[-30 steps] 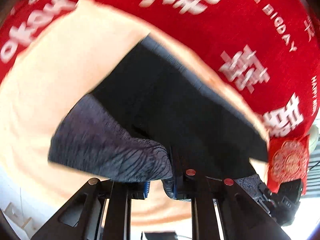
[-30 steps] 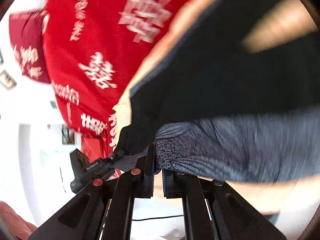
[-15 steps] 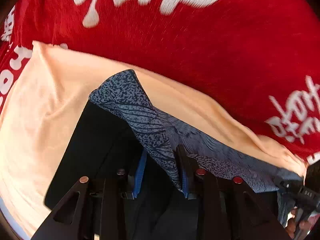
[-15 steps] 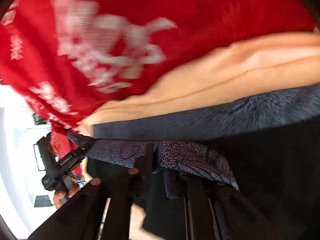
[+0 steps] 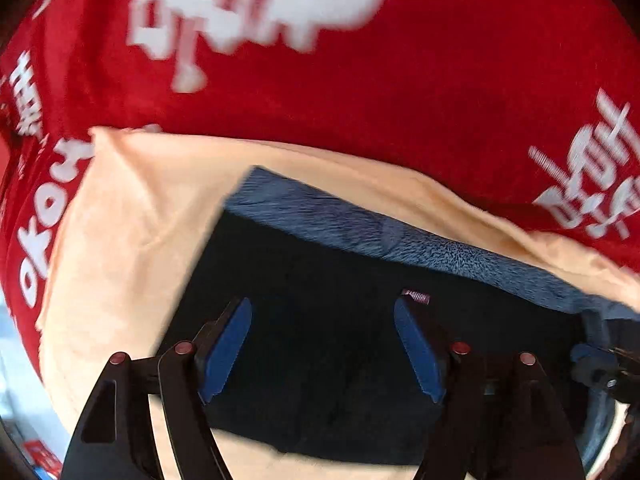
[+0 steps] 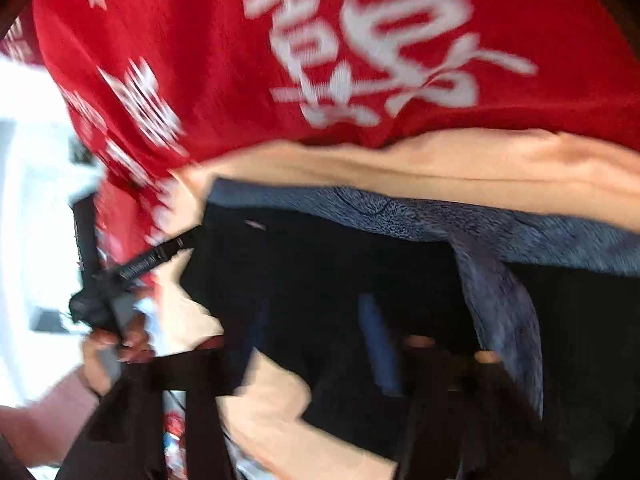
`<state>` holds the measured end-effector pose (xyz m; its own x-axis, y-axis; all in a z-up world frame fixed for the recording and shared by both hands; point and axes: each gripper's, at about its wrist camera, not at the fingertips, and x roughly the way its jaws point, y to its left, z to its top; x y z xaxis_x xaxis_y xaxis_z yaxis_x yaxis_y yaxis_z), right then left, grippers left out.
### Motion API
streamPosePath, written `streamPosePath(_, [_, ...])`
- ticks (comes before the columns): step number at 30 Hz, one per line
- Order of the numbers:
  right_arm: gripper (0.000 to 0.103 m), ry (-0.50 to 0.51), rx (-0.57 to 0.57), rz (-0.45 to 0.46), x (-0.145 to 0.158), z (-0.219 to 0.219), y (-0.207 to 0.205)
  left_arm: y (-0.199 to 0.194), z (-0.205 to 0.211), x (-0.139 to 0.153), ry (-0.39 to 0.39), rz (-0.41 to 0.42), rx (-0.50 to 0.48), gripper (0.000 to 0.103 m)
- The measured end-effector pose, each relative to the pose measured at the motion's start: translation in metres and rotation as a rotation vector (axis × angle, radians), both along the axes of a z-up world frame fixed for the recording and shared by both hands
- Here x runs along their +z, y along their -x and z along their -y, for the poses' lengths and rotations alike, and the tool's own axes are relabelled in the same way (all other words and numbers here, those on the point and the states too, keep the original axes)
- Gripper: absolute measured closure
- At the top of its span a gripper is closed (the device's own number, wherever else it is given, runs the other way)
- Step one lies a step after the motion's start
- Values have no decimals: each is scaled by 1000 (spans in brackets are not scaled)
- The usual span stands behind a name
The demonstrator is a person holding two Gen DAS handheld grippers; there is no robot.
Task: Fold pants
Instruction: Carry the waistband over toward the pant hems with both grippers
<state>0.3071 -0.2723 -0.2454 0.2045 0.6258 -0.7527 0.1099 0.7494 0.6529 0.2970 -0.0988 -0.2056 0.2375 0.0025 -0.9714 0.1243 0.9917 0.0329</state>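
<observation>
The pants (image 5: 320,320), dark with a blue patterned band along their upper edge, lie low-centre on a peach cloth (image 5: 132,220) over the red blanket (image 5: 400,100); soft, light, floppy, best pinched at corners. Left tongs (image 5: 322,344) gape empty above them, angled down; right tongs (image 6: 320,360) too blurred, I cannot tell.

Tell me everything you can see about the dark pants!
The pants look like soft cloth, almost black on top, with a blue-grey speckled side showing along the far edge. They lie folded and mostly flat on a peach cloth, which lies on a red blanket with white writing. In the right view, one speckled flap hangs turned over. The left gripper is open just above them, holding nothing. The right gripper is too blurry to judge.
</observation>
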Motion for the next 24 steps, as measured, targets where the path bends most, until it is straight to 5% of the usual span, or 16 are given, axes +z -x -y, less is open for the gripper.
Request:
streamPosePath(4, [63,187,32,15,-30,-8,-22,-15,25,-28,-90,55,-6,28])
streamPosePath(12, [53,21,-151,49,-9,49,-4,10,40,-9,-100,12,-16,28])
streamPosePath(18, [41,39,-204,66,28,90,87,79,79,24,-85,-8,-171,28])
streamPosePath(24, [40,85,-372,-29,42,133,215,160,141,39,84,-118,-359,28])
